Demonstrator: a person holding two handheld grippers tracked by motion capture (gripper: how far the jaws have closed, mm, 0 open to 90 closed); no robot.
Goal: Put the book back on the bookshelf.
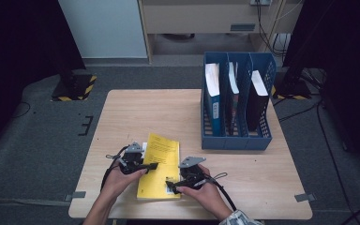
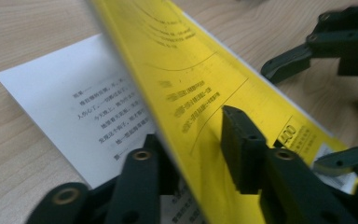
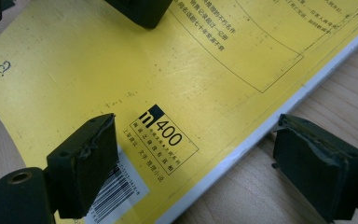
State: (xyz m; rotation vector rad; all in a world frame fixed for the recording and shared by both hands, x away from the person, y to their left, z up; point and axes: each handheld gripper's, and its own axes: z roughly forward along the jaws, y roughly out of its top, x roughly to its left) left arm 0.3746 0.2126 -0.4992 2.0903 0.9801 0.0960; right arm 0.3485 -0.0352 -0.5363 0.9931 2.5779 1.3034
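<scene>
A thin yellow book (image 1: 161,157) lies on the wooden table (image 1: 131,112) near its front edge. My left gripper (image 1: 151,166) comes in from the book's left side and is shut on the yellow cover (image 2: 191,79): one jaw lies under the raised cover and the other presses on top. Beneath the cover a white printed page (image 2: 70,102) is exposed. My right gripper (image 1: 171,185) sits at the book's near right corner. In the right gripper view, that gripper (image 3: 200,149) is open, one pad over the cover by the barcode label (image 3: 116,191) and the other over bare table.
A blue three-slot file rack (image 1: 236,136) stands at the back right of the table with upright books or folders in its slots. Dark stands and cables sit on the grey floor around the table.
</scene>
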